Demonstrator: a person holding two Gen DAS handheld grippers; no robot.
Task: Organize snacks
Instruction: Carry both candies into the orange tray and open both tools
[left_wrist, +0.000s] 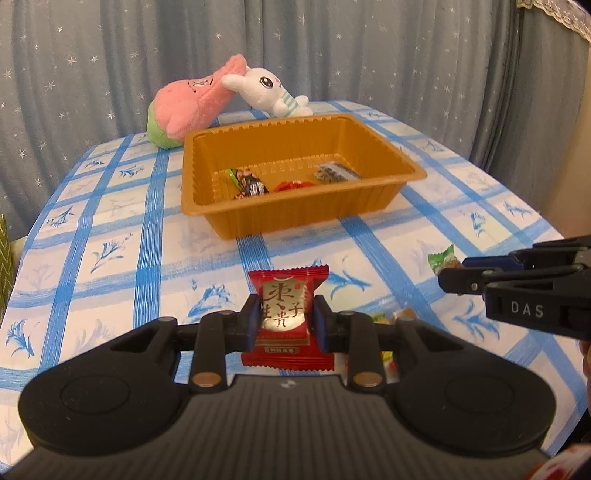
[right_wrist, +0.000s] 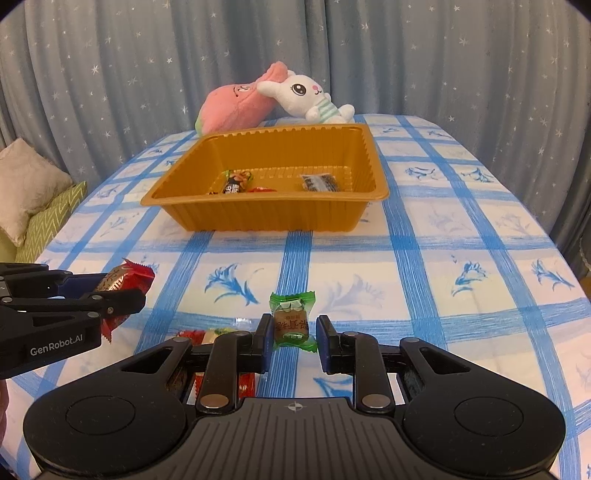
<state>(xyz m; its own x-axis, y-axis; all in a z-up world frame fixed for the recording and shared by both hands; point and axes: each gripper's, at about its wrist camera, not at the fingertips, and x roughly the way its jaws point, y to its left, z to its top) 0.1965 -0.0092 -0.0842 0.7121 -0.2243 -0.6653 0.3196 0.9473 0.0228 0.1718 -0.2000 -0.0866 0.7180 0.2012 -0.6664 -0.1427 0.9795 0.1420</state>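
My left gripper (left_wrist: 284, 321) is shut on a red snack packet (left_wrist: 286, 295) with a silver label, over the near part of the table. From the right wrist view the same left gripper (right_wrist: 122, 286) and red packet (right_wrist: 129, 275) show at the left edge. My right gripper (right_wrist: 293, 341) is shut on a green-wrapped candy (right_wrist: 293, 321). It reaches in from the right as the right gripper (left_wrist: 452, 269), the green candy (left_wrist: 441, 258) poking past its tip. Farther back stands the orange tray (left_wrist: 306, 218) (right_wrist: 258, 218), holding a dark packet (left_wrist: 249, 182), a red one (left_wrist: 291, 184) and a grey one (left_wrist: 334, 173).
Loose sweets (right_wrist: 199, 336) lie on the blue-checked tablecloth (right_wrist: 424, 258) under the grippers. A pink plush (left_wrist: 188, 107) and a white rabbit plush (left_wrist: 269, 88) lean behind the tray. A grey star curtain hangs beyond; a cushion (right_wrist: 26, 184) sits off the table's left.
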